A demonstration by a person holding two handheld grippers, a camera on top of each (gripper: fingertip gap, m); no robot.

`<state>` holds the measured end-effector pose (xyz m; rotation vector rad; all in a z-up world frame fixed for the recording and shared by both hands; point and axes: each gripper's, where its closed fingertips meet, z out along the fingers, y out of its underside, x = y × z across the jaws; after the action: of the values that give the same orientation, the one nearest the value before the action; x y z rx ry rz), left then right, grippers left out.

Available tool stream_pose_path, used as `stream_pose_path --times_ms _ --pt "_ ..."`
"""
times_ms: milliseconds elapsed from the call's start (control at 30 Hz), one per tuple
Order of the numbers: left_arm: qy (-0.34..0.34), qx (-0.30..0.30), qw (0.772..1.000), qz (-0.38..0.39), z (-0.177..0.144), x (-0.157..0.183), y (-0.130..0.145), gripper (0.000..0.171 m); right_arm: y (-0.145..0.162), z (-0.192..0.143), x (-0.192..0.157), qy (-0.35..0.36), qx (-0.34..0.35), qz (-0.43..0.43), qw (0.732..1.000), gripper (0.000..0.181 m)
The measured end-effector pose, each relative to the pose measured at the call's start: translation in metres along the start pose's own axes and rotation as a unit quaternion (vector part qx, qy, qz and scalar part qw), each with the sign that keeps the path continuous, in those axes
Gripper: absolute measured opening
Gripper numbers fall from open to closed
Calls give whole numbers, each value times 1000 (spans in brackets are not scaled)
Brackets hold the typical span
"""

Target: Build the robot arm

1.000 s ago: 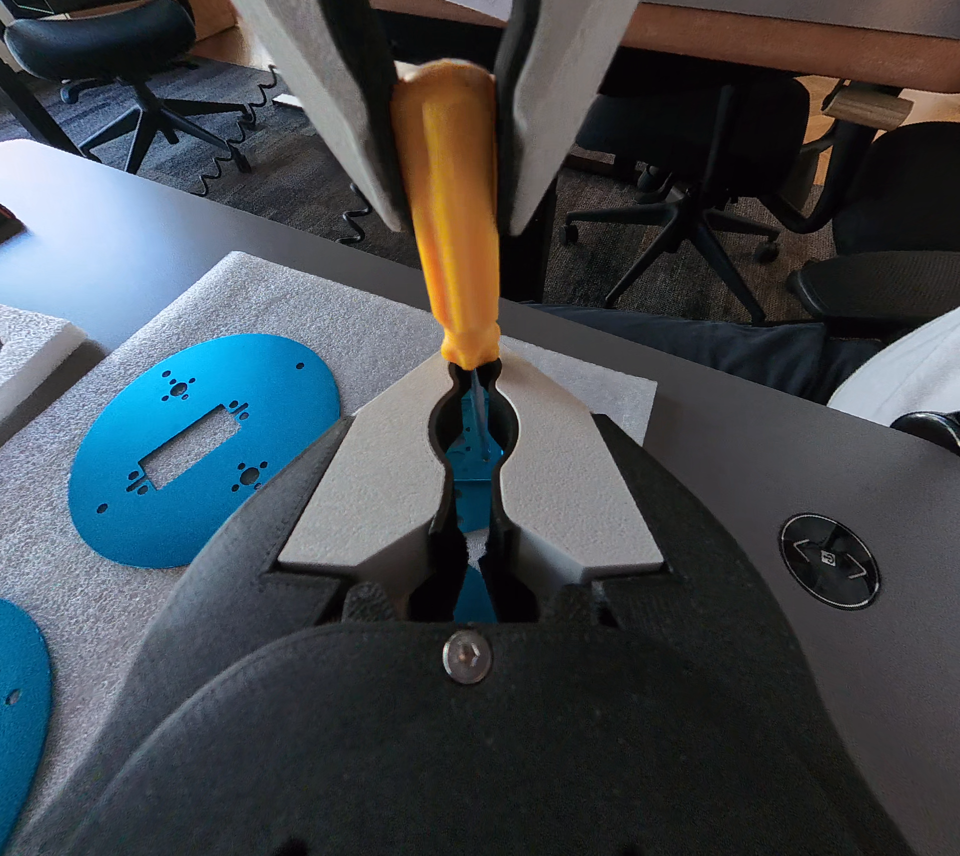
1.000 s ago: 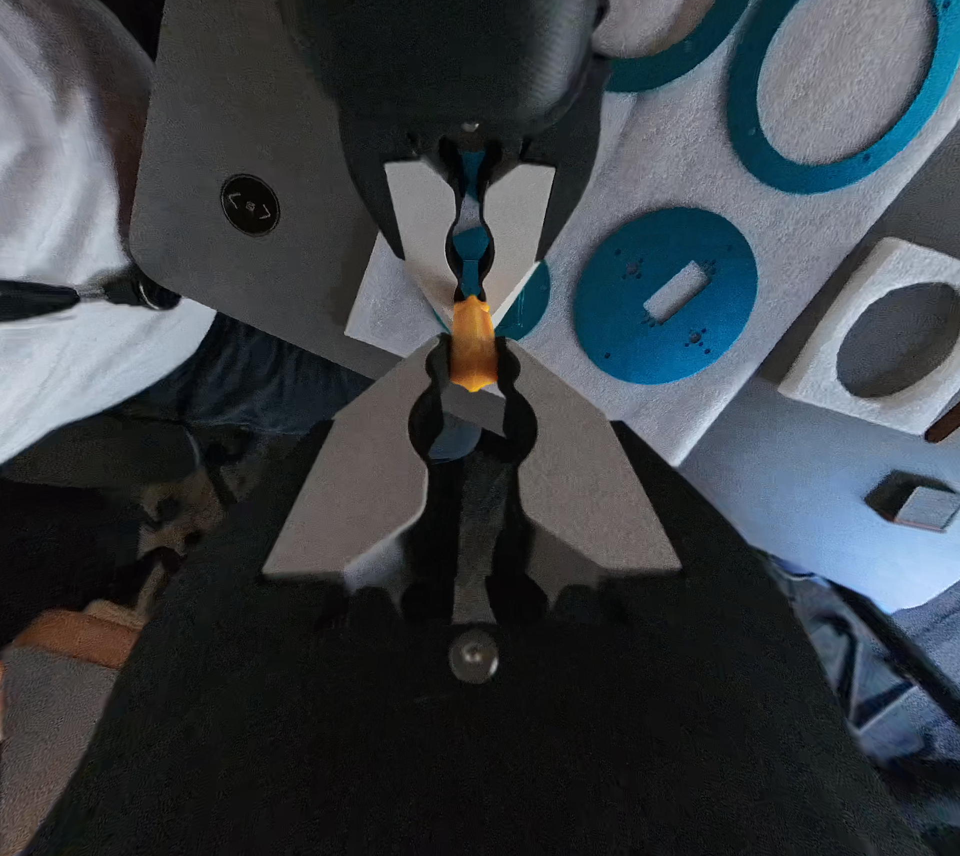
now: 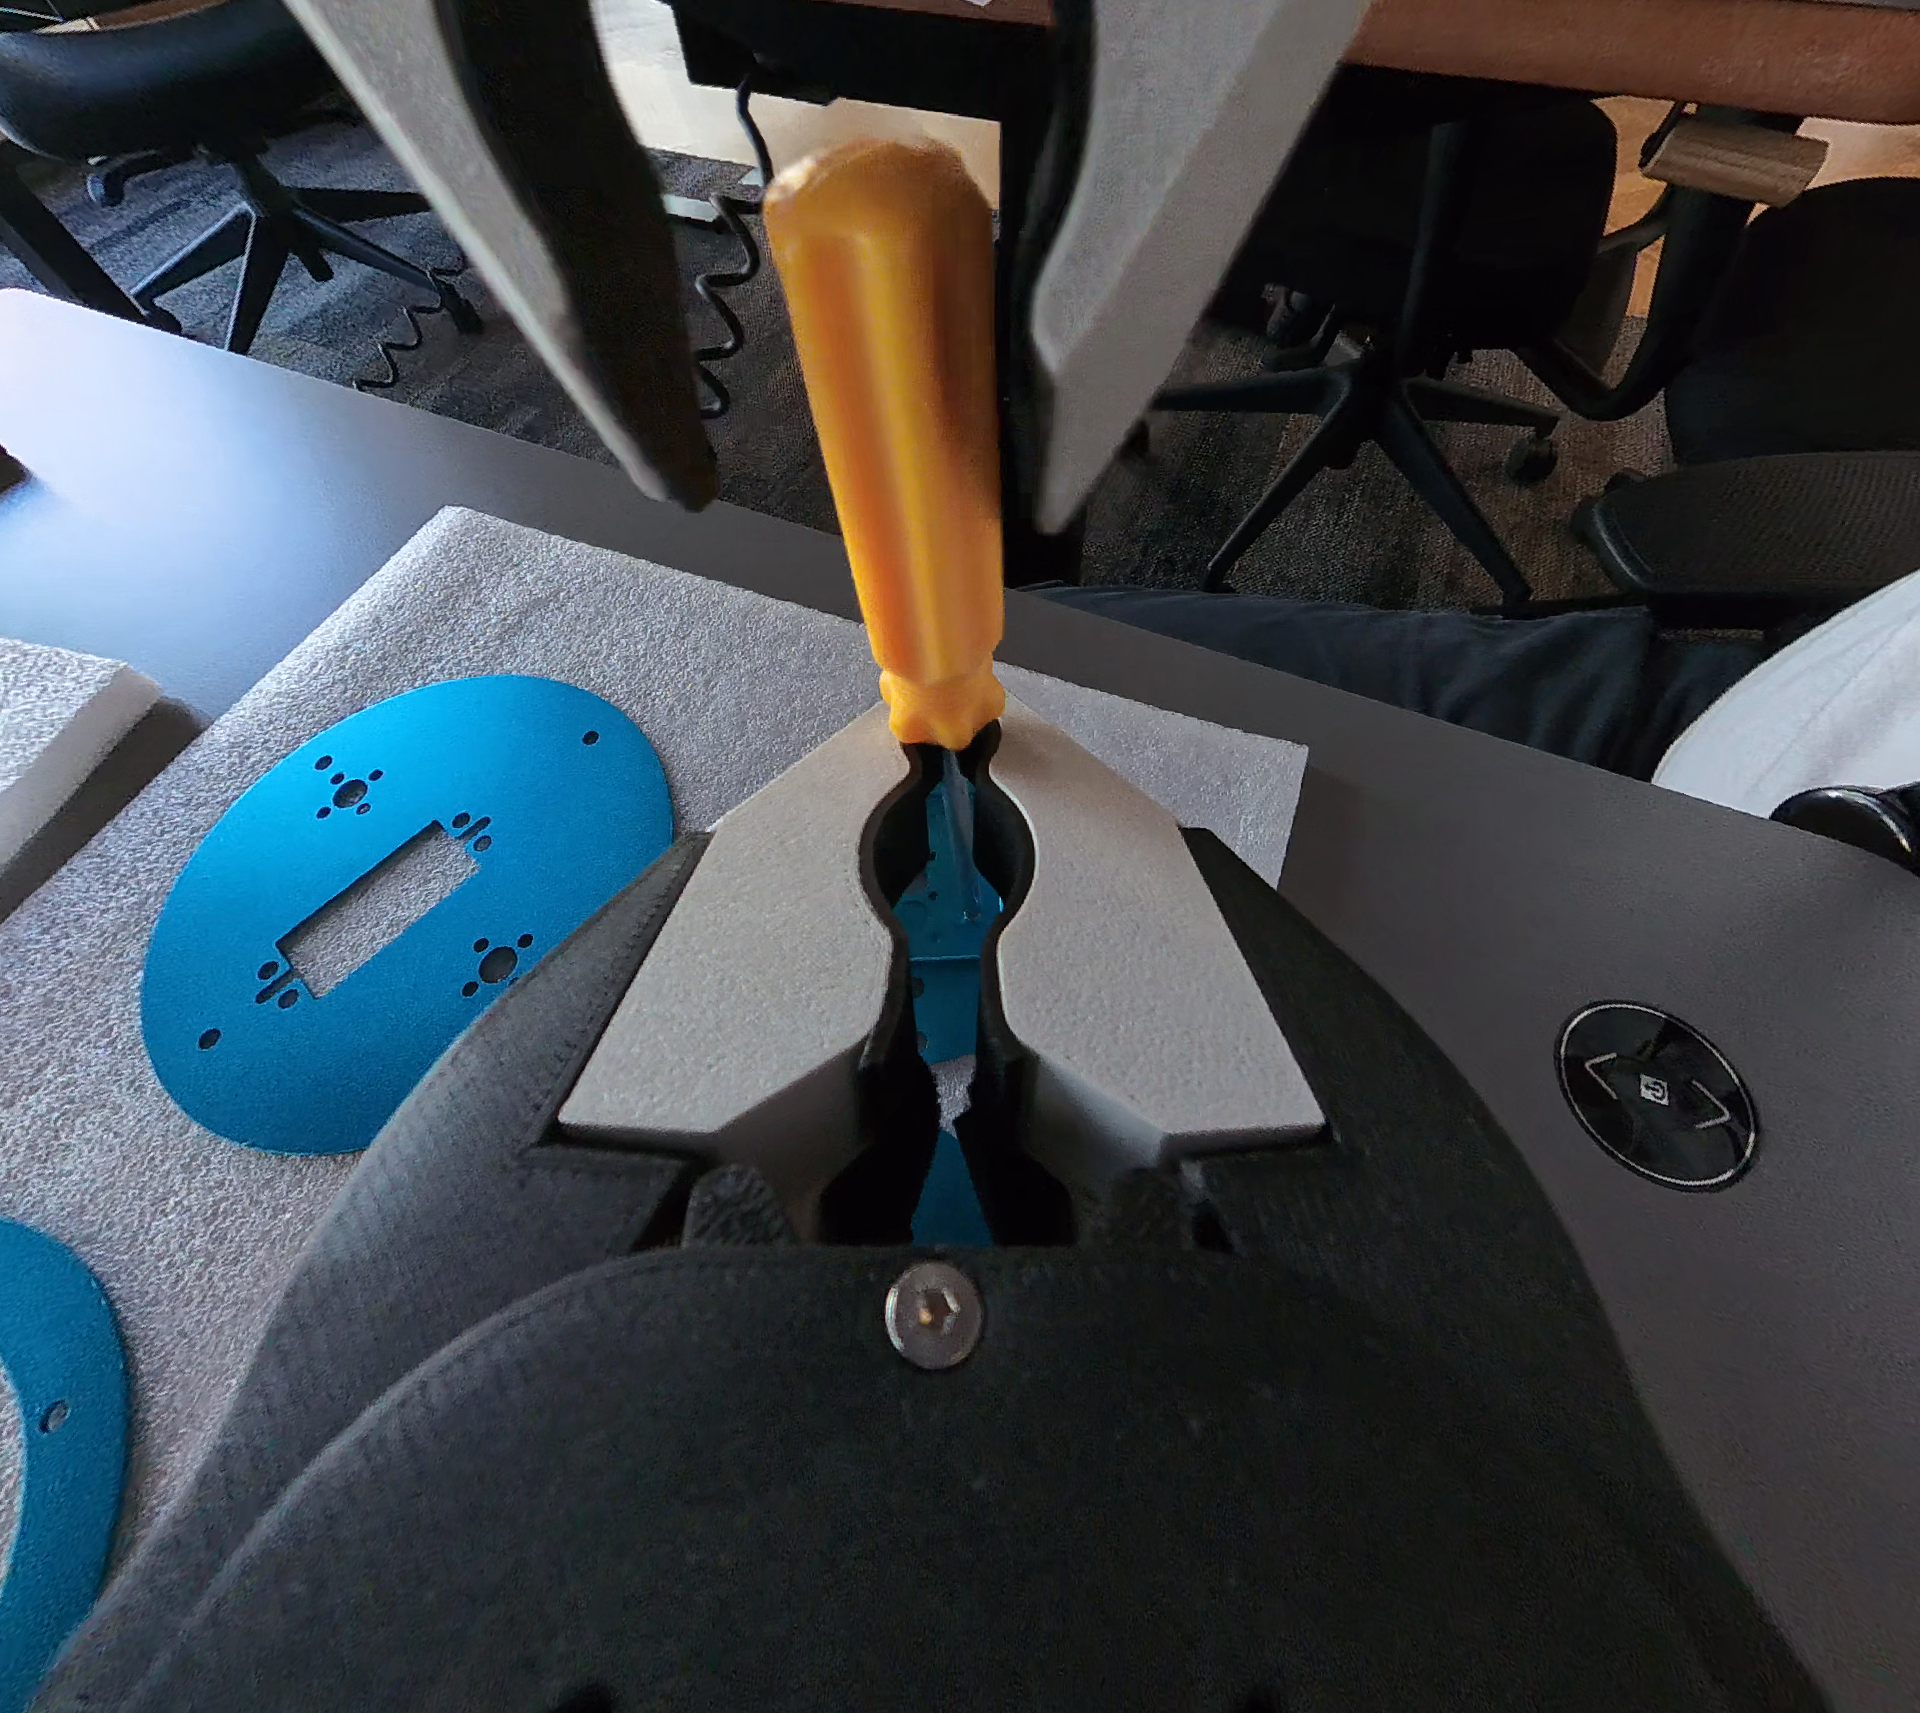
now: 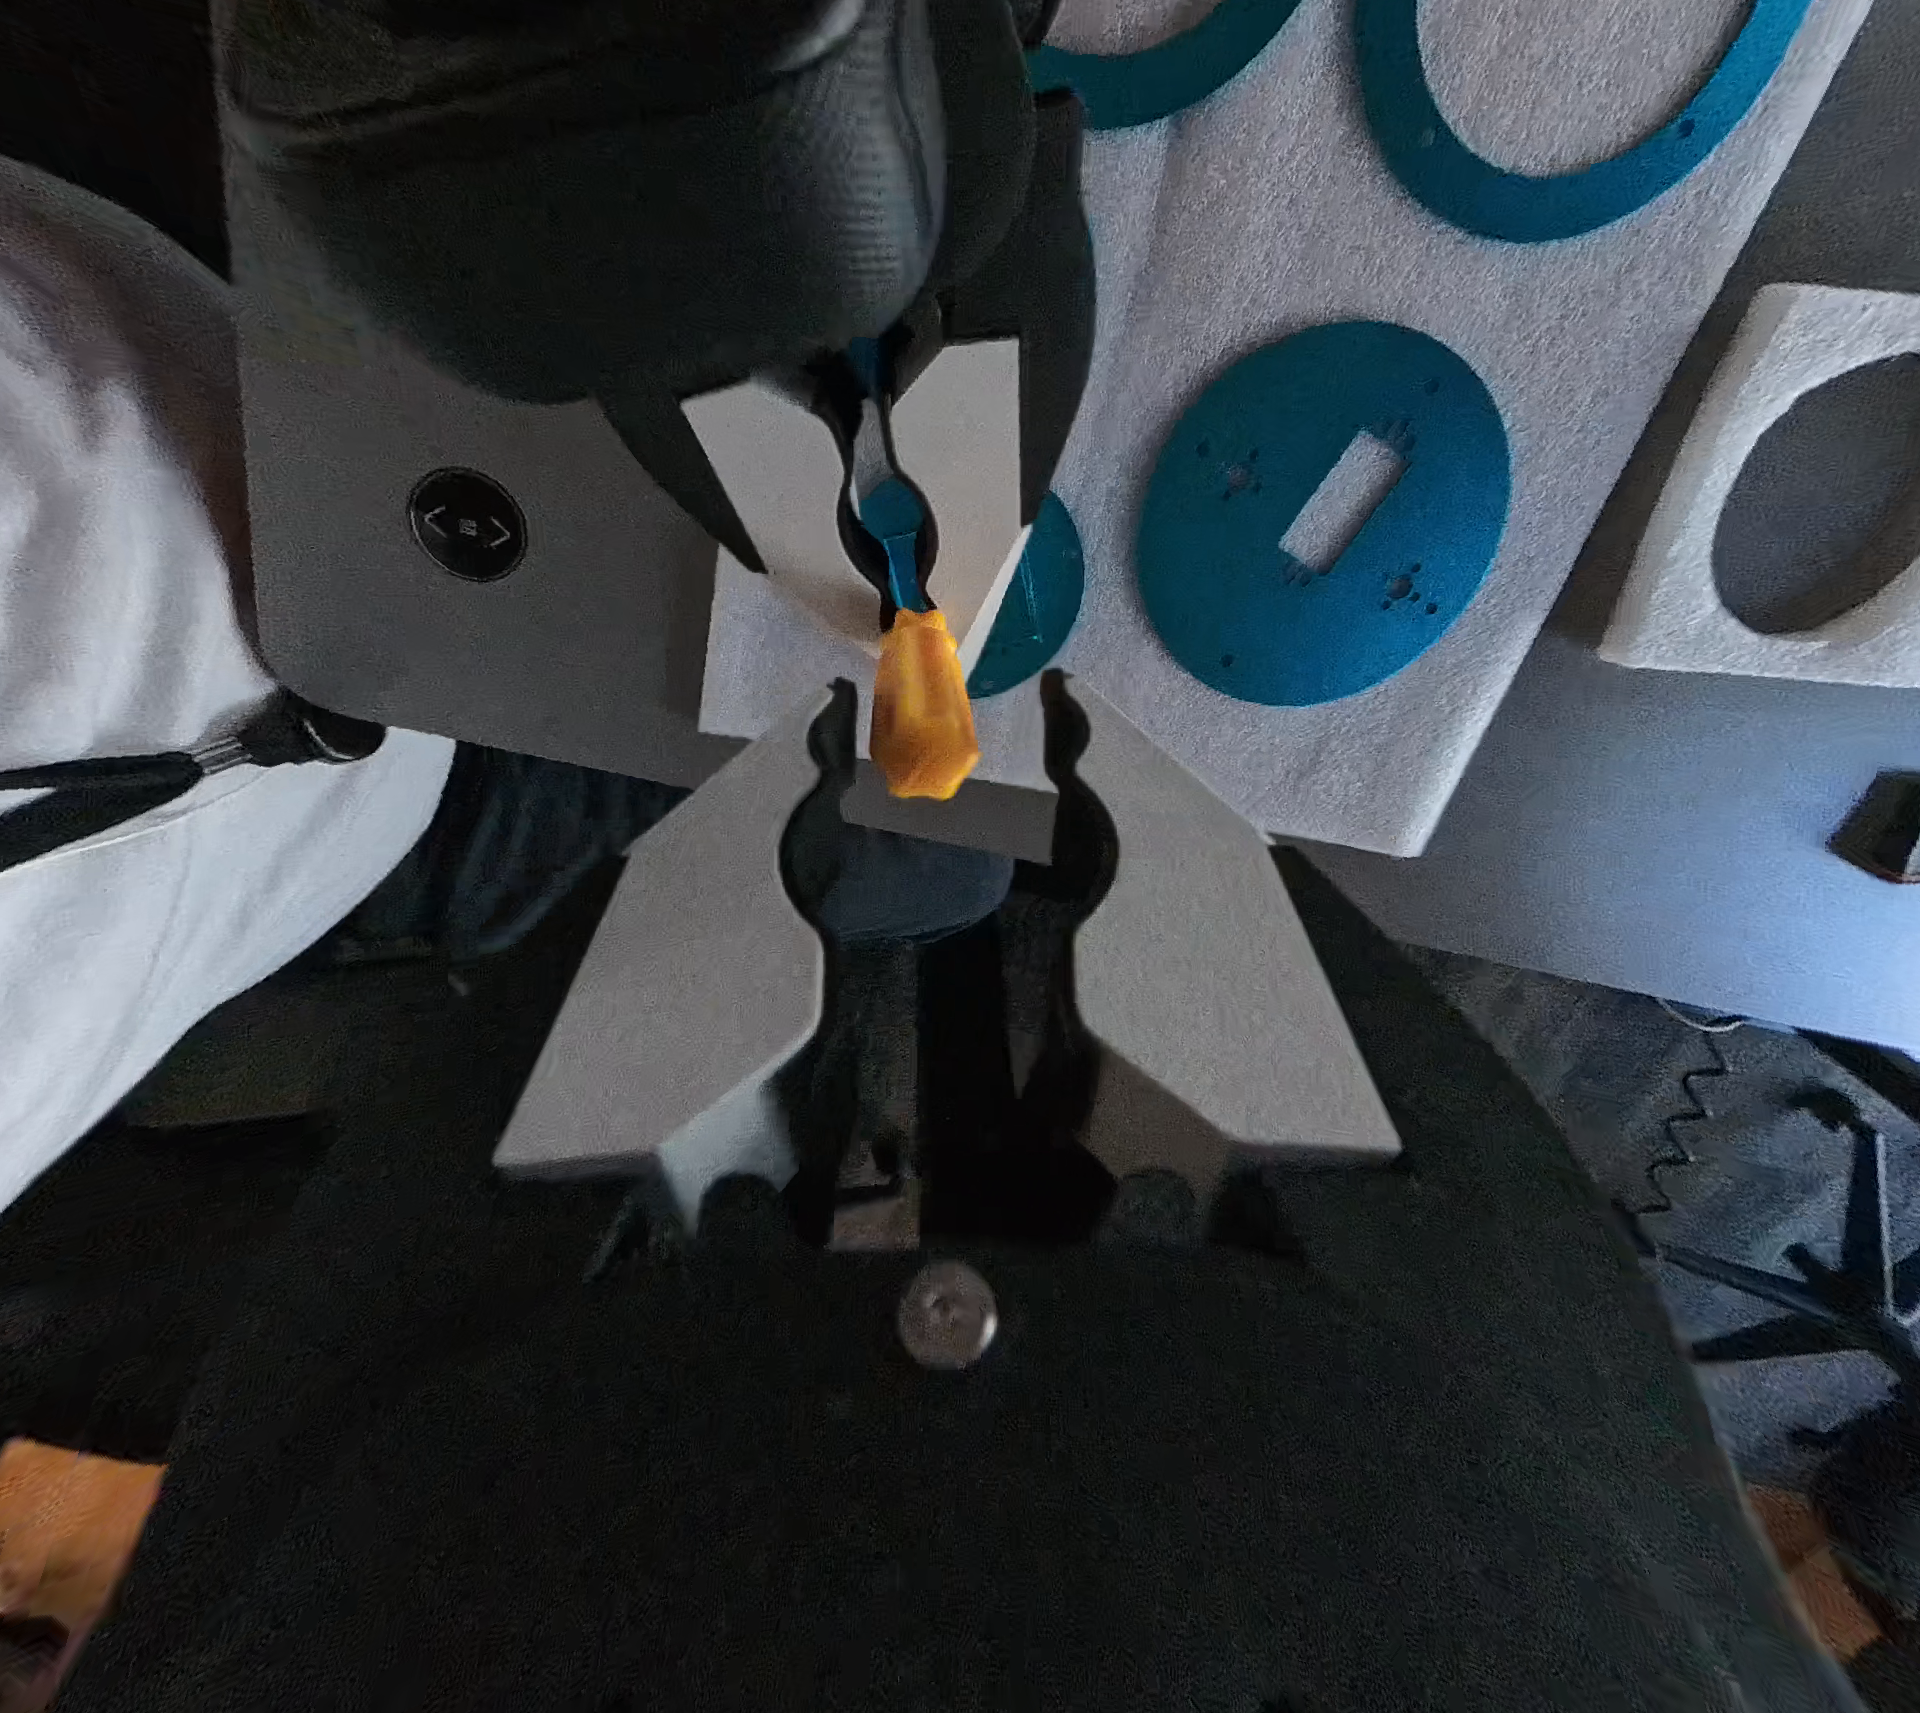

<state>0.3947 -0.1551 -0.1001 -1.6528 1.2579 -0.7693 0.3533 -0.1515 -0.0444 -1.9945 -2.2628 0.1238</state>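
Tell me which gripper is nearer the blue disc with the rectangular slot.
Left. The left gripper, shut on the screwdriver, sits beside the slotted disc; the right gripper hangs open above the handle.

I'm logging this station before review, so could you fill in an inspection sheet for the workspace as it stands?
Surface: grey desk with a round inset button; white foam sheet lies on it.
Job's things: orange-handled screwdriver stands upright; blue slotted disc and two blue rings lie on the foam.
Clutter: foam block with a round cutout; small dark block at the desk edge.
Grippers: left gripper shut on the screwdriver's shaft just below the handle; right gripper open, jaws either side of the handle, apart from it.
Cables: coiled black cord on the floor.
Surroundings: office chairs, wooden table with a printed sheet, a person seated close by.
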Motion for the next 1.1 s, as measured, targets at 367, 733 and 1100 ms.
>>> stream_pose_path --times_ms 367,733,1100 --pt "-5 -8 1000 -3 0 -1 2 1 2 0 -1 -25 17 152 988 18" --pt "-20 -129 991 12 -15 8 44 18 5 -3 -4 -27 19 127 991 18" --pt "-6 -148 989 1 -5 13 54 28 6 -7 -5 -25 15 106 994 18"
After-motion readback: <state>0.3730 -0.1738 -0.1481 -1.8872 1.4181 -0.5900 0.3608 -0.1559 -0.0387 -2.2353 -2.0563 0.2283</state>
